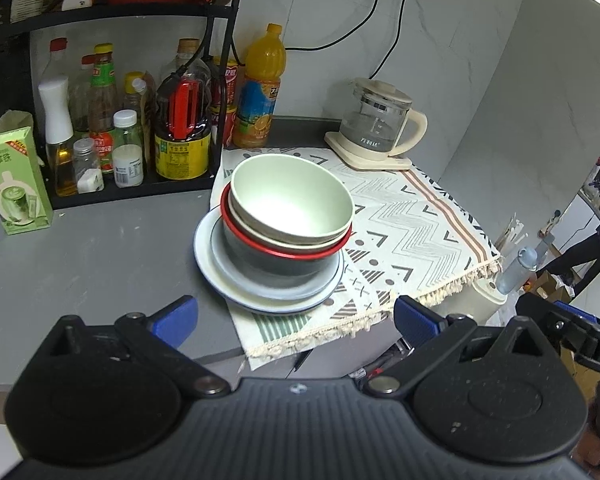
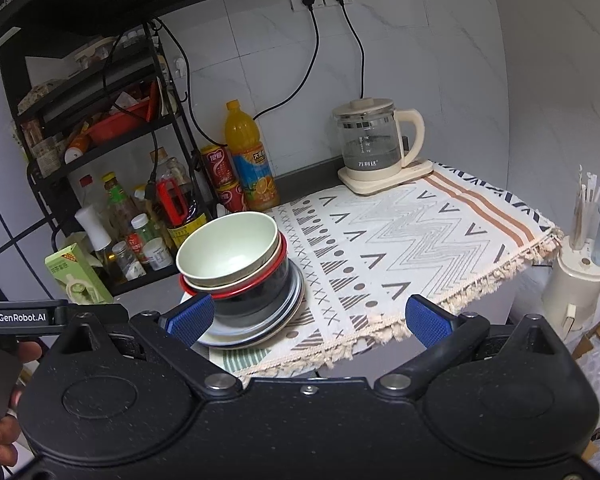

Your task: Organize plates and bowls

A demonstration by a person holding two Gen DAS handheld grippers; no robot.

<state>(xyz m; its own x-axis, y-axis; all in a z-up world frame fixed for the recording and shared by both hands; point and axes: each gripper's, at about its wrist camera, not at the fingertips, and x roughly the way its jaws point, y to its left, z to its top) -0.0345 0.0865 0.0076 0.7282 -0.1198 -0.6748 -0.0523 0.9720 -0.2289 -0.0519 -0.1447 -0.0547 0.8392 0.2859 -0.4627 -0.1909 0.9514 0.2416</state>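
The pale green bowl (image 1: 290, 196) sits at mid-frame, tilted, topmost in a nest above a cream bowl (image 1: 260, 236) and a red-rimmed dark bowl (image 1: 280, 264), all on two stacked plates (image 1: 236, 280). The stack straddles the left edge of the patterned cloth (image 1: 412, 216) on the grey desk (image 1: 80, 256).

Our left gripper (image 1: 296, 316) and right gripper (image 2: 308, 318) both hover short of the stack, jaws spread wide, holding nothing.

We judge the stack looks finished or nearly so; if anything, we would level the green bowl by nudging its rim gently, keeping the plates from sliding.

Open room lies right, across the cloth toward the kettle (image 1: 380, 124). Upper left, the bottle rack (image 1: 112, 120) crowds close; at lower centre, the desk's front edge is near.
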